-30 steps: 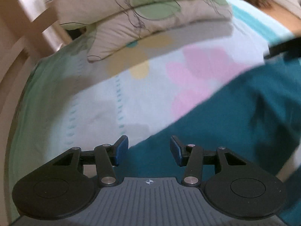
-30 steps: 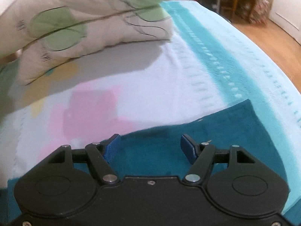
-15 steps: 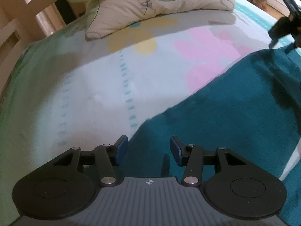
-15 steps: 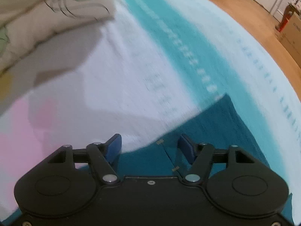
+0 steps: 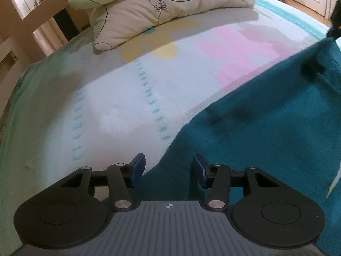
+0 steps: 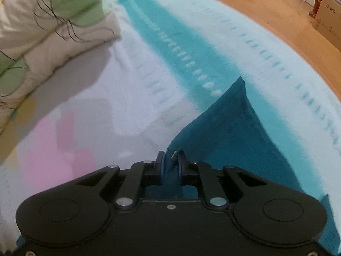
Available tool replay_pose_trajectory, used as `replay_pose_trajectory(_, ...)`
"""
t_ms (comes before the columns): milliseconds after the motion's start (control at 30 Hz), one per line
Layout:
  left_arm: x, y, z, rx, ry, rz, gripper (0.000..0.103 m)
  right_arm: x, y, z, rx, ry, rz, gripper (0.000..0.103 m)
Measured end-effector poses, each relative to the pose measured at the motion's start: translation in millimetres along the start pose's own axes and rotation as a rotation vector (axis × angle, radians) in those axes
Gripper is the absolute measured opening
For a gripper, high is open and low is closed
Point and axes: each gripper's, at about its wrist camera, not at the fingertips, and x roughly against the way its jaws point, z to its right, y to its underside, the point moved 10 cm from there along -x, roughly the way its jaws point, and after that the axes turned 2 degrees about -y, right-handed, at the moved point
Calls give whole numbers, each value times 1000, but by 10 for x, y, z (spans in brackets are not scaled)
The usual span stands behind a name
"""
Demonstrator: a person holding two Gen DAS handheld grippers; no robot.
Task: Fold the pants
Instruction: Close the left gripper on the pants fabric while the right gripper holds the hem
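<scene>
On bed (image 6: pixel 132 98), right gripper (image 6: pixel 171 163) jaws closing on pants (image 6: pixel 230 128).

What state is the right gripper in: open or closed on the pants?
Closing on them: right gripper has a fold of the teal pants between its nearly shut jaws.

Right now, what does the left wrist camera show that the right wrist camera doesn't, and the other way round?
Only the left wrist view shows the open left claw over the pants' edge, a yellow flower print and a wooden bed frame. Only the right wrist view shows the right claw closing on a raised fold of the pants, the wood floor and a cardboard box. Both show the teal pants, the blanket and the pillows.
</scene>
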Motion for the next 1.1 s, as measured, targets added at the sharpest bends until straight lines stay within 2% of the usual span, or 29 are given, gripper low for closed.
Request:
replay_pose_trajectory(133, 5, 48, 41, -54, 36, 15, 48, 238, 155, 286, -35, -20, 9, 16)
replay_pose_trajectory(333, -35, 133, 131, -146, 106, 2, 48, 258, 377, 647, -52, 2, -32, 16)
replay_pose_trajectory(433, -61, 163, 242, -223, 146, -11, 48, 209, 473, 726, -54, 10, -46, 16)
replay_pose_trajectory(533, -108, 195, 343, -303, 150, -30, 48, 177, 538, 756, -52, 14, -54, 16)
replay_pose_trajectory(667, -256, 318, 357, -336, 152, -92, 49, 148, 585, 761, -47, 16, -56, 16)
replay_pose_trajectory(733, -285, 312, 353, -337, 166, -95, 49, 124, 591, 771, -45, 13, -57, 17)
replay_pose_trajectory(900, -335, 305, 261, -262, 239, -146, 49, 128, 625, 789, -32, 14, -50, 17)
replay_pose_trajectory(1100, -450, 275, 171, -179, 276, -173, 62, 67, 687, 787, -19, 21, -61, 17)
